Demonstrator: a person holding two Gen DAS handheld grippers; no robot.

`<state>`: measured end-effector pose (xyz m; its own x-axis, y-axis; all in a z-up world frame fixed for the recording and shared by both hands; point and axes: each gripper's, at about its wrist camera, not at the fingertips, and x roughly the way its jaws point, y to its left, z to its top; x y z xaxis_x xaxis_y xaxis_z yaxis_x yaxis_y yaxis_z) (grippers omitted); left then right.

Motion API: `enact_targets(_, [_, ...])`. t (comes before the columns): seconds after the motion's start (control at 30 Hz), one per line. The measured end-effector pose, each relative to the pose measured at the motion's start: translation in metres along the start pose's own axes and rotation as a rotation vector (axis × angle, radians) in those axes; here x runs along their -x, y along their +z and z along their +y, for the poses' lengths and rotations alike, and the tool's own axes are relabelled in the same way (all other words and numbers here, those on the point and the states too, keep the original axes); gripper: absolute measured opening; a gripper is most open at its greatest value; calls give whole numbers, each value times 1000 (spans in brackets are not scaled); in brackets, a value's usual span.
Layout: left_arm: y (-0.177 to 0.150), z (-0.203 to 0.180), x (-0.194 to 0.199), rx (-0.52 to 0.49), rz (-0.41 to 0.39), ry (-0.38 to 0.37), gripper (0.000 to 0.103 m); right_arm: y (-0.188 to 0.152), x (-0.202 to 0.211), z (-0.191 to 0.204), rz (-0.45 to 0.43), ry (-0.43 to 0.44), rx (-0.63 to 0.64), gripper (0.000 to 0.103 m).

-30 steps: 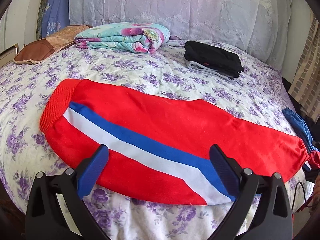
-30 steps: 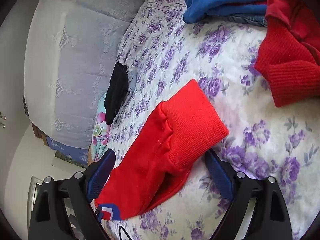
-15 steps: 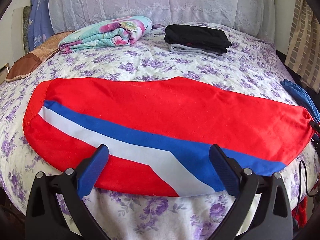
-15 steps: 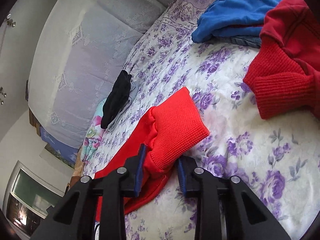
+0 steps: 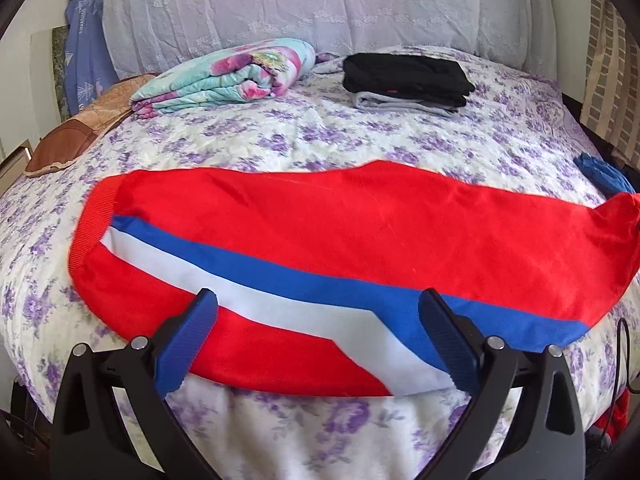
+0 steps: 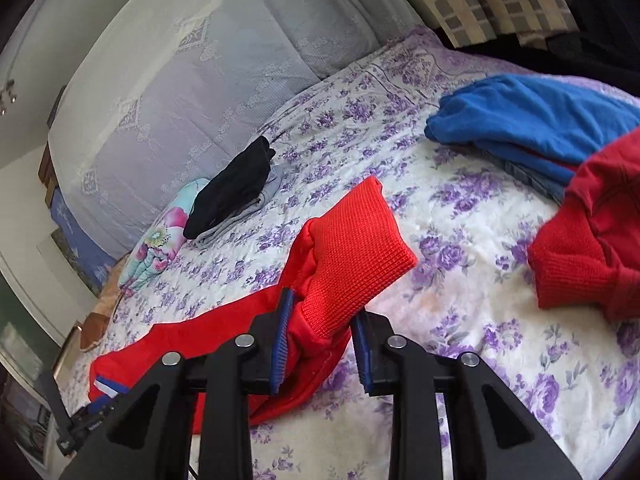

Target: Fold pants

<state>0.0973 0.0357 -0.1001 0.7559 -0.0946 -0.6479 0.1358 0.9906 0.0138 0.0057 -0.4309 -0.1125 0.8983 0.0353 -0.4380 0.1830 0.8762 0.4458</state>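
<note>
Red pants (image 5: 360, 232) are lying across the frame's centre on the floral bed (image 5: 280, 140). The left gripper (image 5: 316, 340) is hovering, jaws spread, at bottom centre. The right gripper (image 6: 320, 344) is clenching the ribbed cuff (image 6: 352, 248).

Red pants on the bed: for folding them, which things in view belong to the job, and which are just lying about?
Part of the job:
- red pants, laid flat
- right gripper, shut on their ribbed cuff
- left gripper, open at their near edge

Lying about:
- black and grey folded stack
- floral blanket
- blue garment
- red sweater
- brown cushion
</note>
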Motion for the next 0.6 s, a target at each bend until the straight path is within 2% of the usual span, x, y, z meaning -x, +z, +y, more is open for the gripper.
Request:
enact_targets(0.13, [11,44,16,106,-40,33,98,6,0,43,-26,-37,181,27])
enact_targets(0.3, [15,102,31,257,-76,70,98,-2,-15,117,-34,-62,453,27])
enact_targets(0.47, [10,141,34,400,-83,57,98,-36,-40,189,0,-40,685,26])
enact_targets(0.6, [9,148,34,414,-82,63,98,-75,-61,238,23,-12,865,25])
